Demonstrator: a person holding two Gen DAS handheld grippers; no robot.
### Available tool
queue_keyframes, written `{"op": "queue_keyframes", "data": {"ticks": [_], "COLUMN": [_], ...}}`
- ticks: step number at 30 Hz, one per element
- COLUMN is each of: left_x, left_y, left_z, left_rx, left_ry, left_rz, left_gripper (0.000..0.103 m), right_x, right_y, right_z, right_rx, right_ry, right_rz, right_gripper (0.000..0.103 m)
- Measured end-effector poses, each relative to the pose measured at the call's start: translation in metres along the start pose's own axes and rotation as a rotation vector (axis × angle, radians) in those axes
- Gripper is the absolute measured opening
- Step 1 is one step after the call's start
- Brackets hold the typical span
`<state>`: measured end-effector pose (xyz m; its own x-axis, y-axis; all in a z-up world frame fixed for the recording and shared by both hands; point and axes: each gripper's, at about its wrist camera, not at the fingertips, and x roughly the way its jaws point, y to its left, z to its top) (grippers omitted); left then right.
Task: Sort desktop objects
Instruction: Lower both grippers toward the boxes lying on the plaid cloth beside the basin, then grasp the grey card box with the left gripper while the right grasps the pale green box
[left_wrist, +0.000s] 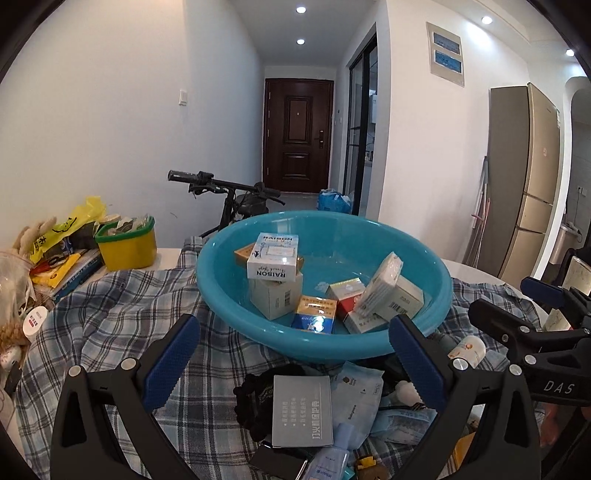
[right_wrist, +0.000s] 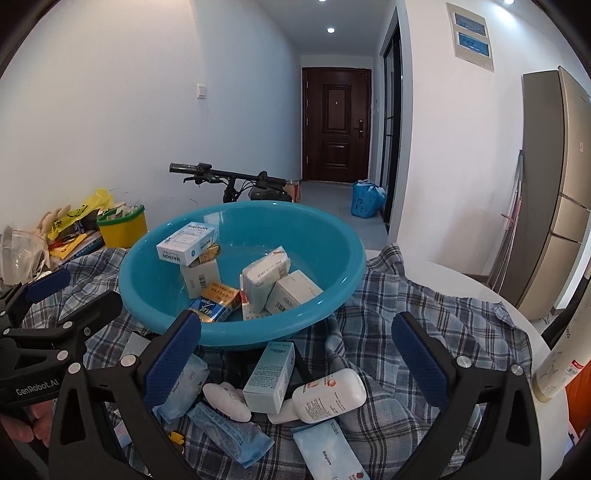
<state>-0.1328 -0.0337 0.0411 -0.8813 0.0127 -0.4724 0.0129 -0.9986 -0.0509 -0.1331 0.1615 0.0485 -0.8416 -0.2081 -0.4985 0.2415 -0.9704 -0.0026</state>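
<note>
Evidently between picks, both the left gripper (left_wrist: 295, 363) and right gripper (right_wrist: 297, 360) hover spread and empty near the basin (right_wrist: 332, 295), boxes inside, so next comes closing on the carton (right_wrist: 269, 377) just before it.

The left tool (left_wrist: 295, 354) hangs level with its blue-padded fingers (left_wrist: 171, 363) spread wide, gripping nothing. Beside it, the right tool (right_wrist: 295, 354) is likewise spread and empty.
</note>
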Motion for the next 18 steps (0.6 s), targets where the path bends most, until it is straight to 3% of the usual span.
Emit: {"op": "queue_keyframes", "data": {"ticks": [11,18], "left_x": [0.032,0.061], "left_y": [-0.011,-0.008], "left_z": [-0.025,-0.039], "left_rx": [0.037,0.038], "left_ry": [0.194,0.312], "left_rz": [0.007,0.052], "left_gripper": [0.103,0.103], "right_x": [0.014,0.026], "right_y": [-0.001,-0.001], "right_z": [-0.013,-0.018], "right_rx": [0.004,0.000], "right_ry": [0.066,0.110], "right_rz": [-0.013,-0.002], "right_gripper": [0.103,0.103]}}
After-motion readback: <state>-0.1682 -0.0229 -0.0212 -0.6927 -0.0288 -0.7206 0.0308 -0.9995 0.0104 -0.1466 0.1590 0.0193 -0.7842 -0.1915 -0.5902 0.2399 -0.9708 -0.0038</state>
